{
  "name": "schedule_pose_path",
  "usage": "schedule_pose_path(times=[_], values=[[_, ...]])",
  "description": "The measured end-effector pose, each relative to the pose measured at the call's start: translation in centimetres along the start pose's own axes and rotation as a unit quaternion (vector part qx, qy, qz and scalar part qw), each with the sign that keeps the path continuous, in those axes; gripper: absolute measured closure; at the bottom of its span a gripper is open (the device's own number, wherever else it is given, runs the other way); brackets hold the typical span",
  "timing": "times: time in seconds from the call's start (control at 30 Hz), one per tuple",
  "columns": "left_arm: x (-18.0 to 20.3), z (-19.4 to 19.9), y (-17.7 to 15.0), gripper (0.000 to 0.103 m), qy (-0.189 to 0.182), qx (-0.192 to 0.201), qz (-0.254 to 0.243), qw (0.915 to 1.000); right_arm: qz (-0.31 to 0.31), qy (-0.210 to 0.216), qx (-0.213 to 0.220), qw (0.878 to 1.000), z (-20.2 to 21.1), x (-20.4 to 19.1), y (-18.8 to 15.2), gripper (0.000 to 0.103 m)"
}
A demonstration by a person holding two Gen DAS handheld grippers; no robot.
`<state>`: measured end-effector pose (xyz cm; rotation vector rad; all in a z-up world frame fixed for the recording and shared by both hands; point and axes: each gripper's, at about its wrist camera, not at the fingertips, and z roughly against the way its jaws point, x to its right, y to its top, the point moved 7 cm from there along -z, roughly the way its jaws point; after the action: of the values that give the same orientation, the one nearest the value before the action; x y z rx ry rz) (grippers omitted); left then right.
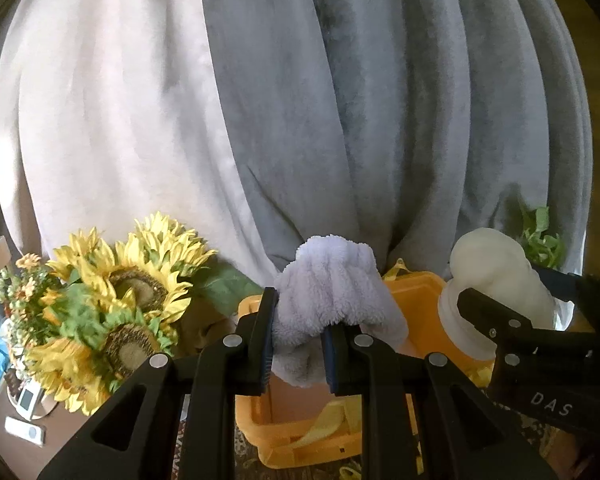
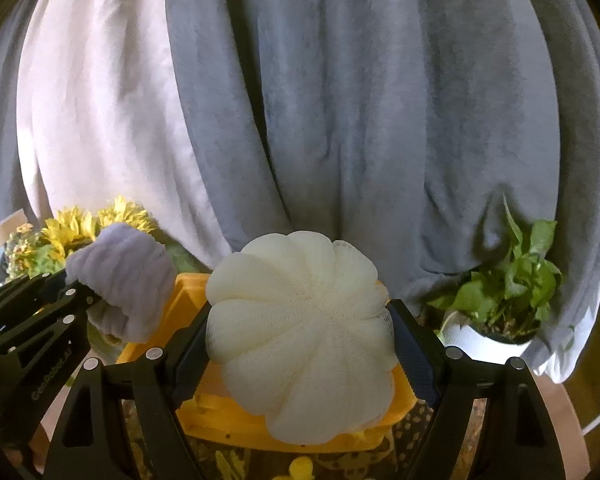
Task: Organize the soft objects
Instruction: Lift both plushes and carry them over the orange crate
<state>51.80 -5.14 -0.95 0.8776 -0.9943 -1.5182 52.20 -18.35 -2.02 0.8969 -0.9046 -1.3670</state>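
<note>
My left gripper is shut on a fluffy lavender cloth, which bulges above and between its blue pads. In the right wrist view that cloth shows at the left, carried by the left gripper. My right gripper is shut on a cream mesh bath pouf, its pads pressing both sides. The pouf also appears at the right of the left wrist view, in the right gripper's black fingers. Both soft things hang over an orange plastic basket.
Grey and pale pink curtains fill the background. Artificial sunflowers stand left of the basket. A green potted plant in a white pot stands at the right. Small white devices lie at the lower left.
</note>
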Motion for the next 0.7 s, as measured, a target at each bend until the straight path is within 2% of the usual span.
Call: schedule_pose_path(times=[0.17, 0.33, 0.7], values=[[0.1, -2.3, -0.1, 0.082, -0.002, -0.022, -0.010, 0.9997, -0.002, 0.007, -0.024, 1.000, -2.7, 0.4, 0.1, 0.020], [0.1, -5.1, -0.9, 0.081, -0.006, -0.061, -0.015, 0.9980, -0.005, 0.010, -0.062, 0.998, -5.7, 0.7, -0.3, 0.020], [0.3, -10.8, -4.0, 0.081, -0.013, -0.159, -0.024, 0.9869, -0.005, 0.020, -0.165, 0.986, -11.9, 1.5, -3.4, 0.020]])
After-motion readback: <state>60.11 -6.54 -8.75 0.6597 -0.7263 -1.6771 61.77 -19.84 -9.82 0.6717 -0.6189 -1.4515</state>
